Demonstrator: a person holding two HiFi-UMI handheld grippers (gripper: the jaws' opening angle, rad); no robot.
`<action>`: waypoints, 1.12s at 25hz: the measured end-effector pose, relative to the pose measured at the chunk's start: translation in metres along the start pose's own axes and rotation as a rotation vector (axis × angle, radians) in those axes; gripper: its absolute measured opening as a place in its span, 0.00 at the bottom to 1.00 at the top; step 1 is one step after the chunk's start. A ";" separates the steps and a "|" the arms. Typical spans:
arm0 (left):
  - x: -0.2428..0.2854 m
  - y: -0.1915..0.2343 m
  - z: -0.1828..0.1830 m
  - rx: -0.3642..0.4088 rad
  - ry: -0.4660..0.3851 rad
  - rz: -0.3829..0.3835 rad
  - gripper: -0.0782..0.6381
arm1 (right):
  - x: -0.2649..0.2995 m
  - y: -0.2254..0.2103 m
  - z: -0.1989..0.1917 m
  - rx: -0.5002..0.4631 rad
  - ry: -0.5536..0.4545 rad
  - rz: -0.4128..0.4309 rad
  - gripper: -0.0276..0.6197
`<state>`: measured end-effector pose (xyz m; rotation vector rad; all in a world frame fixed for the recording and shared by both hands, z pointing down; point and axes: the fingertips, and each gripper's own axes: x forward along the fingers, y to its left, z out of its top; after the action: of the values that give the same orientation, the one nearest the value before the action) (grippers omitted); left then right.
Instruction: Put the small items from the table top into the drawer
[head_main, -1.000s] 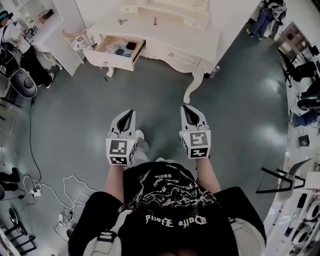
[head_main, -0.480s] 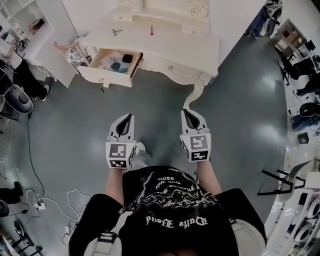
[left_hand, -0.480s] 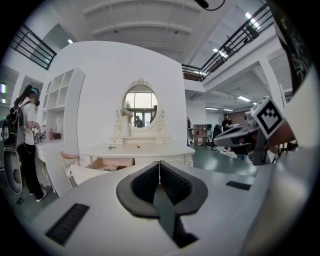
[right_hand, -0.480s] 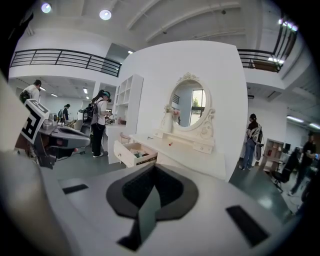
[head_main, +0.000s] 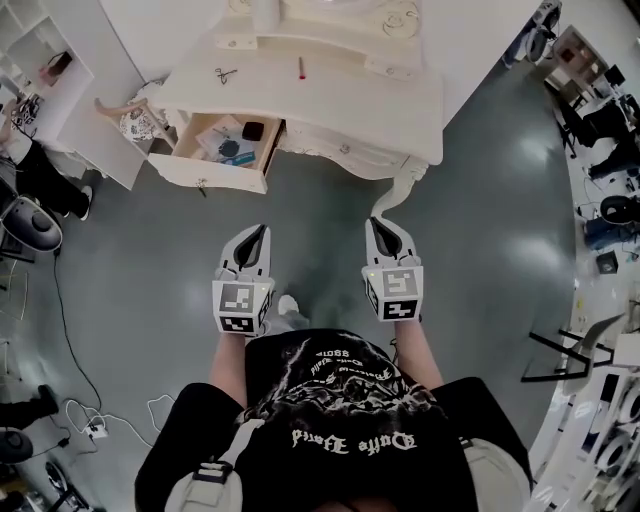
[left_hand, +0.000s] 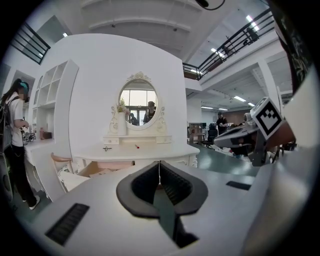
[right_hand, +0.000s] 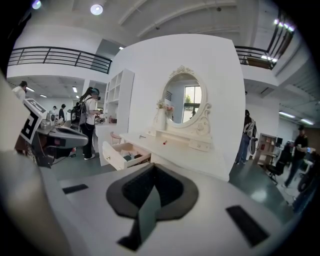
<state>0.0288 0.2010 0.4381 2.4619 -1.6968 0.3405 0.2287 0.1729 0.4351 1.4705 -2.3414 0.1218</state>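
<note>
**Upper middle of frame: two bits left on the bench**

Bench (head_main: 350, 100) top carries a dark bit (head_main: 225, 74) and a red stick (head_main: 300, 67), both near its back edge. Drawer (head_main: 210, 172) at its left end hangs open with stuff inside, ready for drops. Left tongs (head_main: 258, 232) and right tongs (head_main: 378, 226) are both closed on nothing, out over the floor (head_main: 150, 260), well short of the bench. Looks like the approach to me.

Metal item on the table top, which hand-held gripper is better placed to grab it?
Probably the left hand-held gripper: the metal item lies left on the table, by the open drawer, ahead of it. The right hand-held gripper is farther over. Both are shut, empty.
</note>
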 end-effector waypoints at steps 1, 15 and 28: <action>0.005 0.004 0.001 0.002 0.000 -0.007 0.13 | 0.004 -0.001 0.002 0.002 0.000 -0.009 0.06; 0.051 0.065 0.017 0.042 -0.021 -0.113 0.13 | 0.050 0.007 0.034 0.029 -0.020 -0.130 0.06; 0.054 0.085 0.014 0.031 -0.010 -0.128 0.13 | 0.063 0.019 0.044 0.035 -0.019 -0.137 0.06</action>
<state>-0.0301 0.1183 0.4375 2.5825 -1.5397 0.3424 0.1761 0.1164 0.4189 1.6511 -2.2555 0.1138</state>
